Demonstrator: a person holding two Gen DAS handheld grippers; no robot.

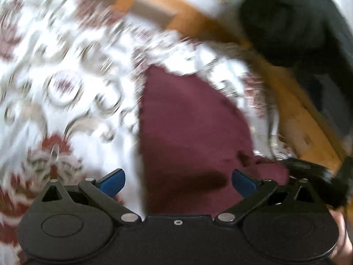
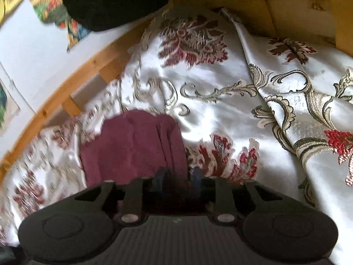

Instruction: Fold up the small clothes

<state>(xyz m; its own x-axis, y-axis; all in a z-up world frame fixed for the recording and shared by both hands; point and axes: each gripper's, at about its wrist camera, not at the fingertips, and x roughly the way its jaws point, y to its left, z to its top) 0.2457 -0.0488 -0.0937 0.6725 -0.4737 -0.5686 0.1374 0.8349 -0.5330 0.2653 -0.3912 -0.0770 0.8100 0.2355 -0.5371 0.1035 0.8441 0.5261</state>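
Left gripper (image 1: 178, 182) gapes wide above the maroon cloth (image 1: 189, 128). Right gripper (image 2: 179, 176): blurred, its grip unclear, near the cloth's right edge.

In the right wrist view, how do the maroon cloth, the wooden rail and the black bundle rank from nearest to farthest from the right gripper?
1. Maroon cloth: directly at the right gripper, slightly left.
2. Wooden rail: farther, running along the left.
3. Black bundle: farthest, top left, beyond the rail.

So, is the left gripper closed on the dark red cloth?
No, the left gripper is wide open above the dark red cloth.
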